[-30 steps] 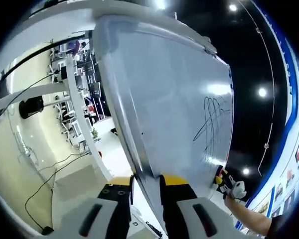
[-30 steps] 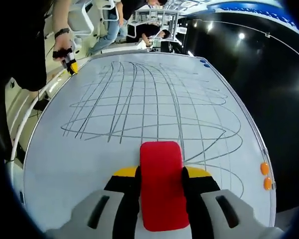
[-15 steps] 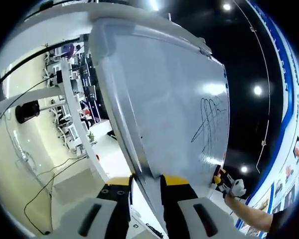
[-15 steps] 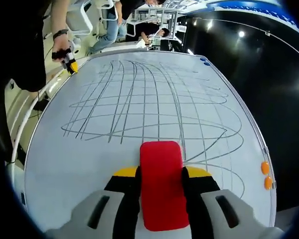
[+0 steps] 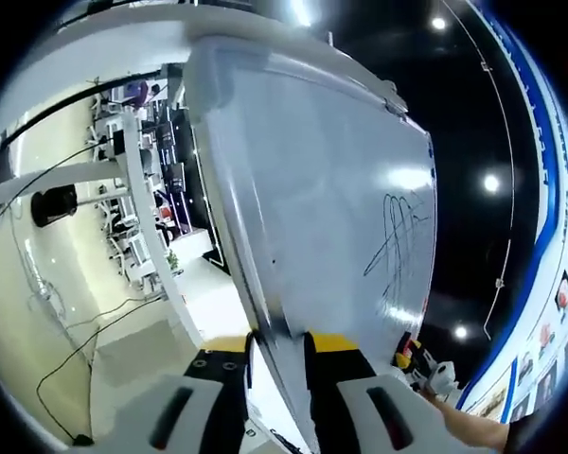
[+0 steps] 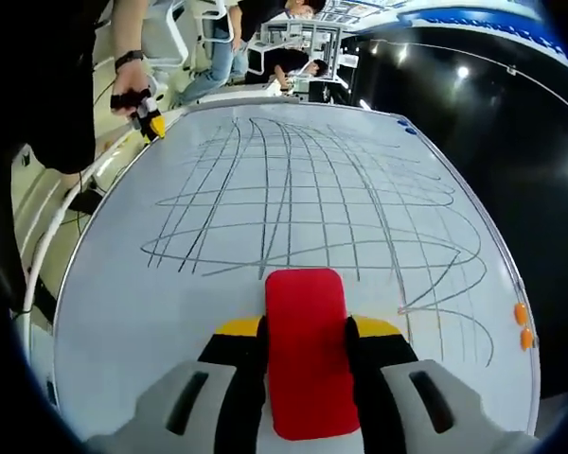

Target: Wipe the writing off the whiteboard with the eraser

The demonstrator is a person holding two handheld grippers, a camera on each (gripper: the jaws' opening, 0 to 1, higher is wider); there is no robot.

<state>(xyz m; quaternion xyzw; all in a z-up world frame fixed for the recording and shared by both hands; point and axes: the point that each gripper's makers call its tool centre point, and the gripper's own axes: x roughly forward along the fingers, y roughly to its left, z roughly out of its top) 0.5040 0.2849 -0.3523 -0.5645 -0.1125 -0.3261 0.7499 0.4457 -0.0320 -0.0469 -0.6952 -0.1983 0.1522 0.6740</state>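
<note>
Your right claw (image 6: 306, 331) is pinching the eraser (image 6: 306, 352); the writing (image 6: 312, 208) is lying straight ahead on the whiteboard (image 6: 123, 312). Left claw (image 5: 276, 342) is gripping the board's edge.

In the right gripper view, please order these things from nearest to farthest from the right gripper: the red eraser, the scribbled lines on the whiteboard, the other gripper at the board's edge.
1. The red eraser, held between the jaws of the right gripper.
2. The scribbled lines, on the middle of the whiteboard, starting just beyond the eraser.
3. The other gripper, at the board's far left corner, held by a hand.
</note>
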